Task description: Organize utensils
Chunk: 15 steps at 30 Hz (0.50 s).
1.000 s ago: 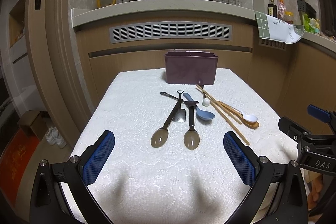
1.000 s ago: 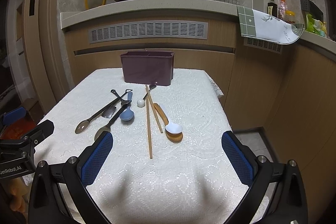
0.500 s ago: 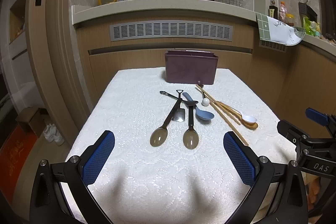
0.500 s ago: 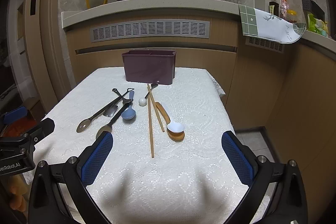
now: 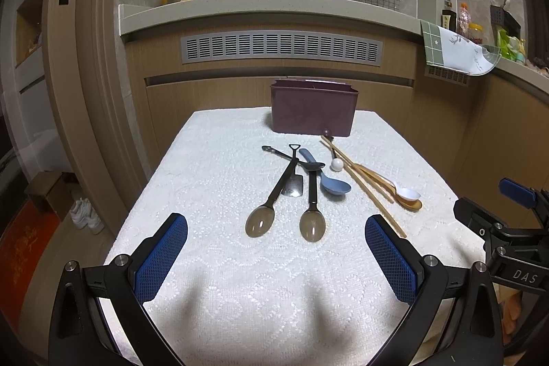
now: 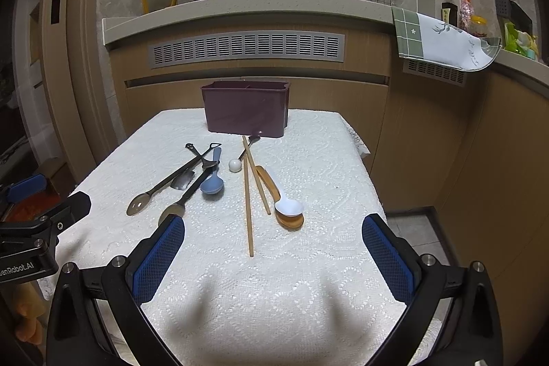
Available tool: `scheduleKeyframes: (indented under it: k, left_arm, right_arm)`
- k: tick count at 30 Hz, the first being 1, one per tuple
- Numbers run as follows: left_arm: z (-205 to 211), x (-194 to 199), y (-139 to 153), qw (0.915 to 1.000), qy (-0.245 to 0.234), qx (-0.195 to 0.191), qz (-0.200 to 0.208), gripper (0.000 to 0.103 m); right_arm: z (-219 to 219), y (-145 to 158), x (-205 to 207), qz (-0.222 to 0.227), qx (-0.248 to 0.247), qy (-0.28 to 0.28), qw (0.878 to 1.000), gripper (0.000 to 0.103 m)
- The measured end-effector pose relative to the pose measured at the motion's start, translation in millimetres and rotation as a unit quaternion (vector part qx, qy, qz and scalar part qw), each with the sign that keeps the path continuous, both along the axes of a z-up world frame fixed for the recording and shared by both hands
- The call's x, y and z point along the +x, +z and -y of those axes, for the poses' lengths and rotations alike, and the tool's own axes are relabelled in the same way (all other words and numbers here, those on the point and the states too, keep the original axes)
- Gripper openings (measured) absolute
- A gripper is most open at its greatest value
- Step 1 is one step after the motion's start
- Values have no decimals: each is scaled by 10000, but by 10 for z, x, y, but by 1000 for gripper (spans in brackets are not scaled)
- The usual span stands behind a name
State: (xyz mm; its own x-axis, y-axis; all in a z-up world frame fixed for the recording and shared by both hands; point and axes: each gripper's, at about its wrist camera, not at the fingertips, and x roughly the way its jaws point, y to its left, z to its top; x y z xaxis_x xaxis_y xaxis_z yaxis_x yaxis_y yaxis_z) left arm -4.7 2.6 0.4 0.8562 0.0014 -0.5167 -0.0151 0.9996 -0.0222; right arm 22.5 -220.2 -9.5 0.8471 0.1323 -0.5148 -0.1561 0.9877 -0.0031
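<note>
Several utensils lie loose on a white lace tablecloth (image 5: 212, 180): two dark long-handled spoons (image 5: 274, 194) (image 5: 312, 198), a small shovel-shaped spoon (image 5: 293, 184), a blue spoon (image 5: 329, 182), a white ball-ended stick (image 5: 337, 164), wooden chopsticks (image 6: 247, 194), and a white spoon (image 6: 286, 199) on a wooden spoon (image 6: 291, 220). A purple utensil holder (image 5: 314, 112) stands at the far edge. My left gripper (image 5: 274, 258) hovers open over the near edge, short of the dark spoons. My right gripper (image 6: 272, 258) is open too, just short of the chopsticks' near end.
A wooden counter front with a vent grille (image 5: 281, 48) rises behind the table. A green-and-white cloth (image 6: 442, 40) hangs off the counter at right. The table's right edge drops to the floor (image 6: 411, 228). A cardboard box and shoes (image 5: 82, 211) sit on the floor at left.
Both grippers have drifted slightly forward toward the utensils; the table contents have not moved and both stay open.
</note>
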Motion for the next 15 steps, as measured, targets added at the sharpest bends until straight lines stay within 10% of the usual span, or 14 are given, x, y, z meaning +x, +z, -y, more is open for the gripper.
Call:
scheduleKeyframes:
  k: [15]
  left_arm:
    - [-25, 30, 8, 10000, 11, -29, -4, 103]
  right_arm:
    - [0, 2, 9, -1, -9, 2, 10000, 103]
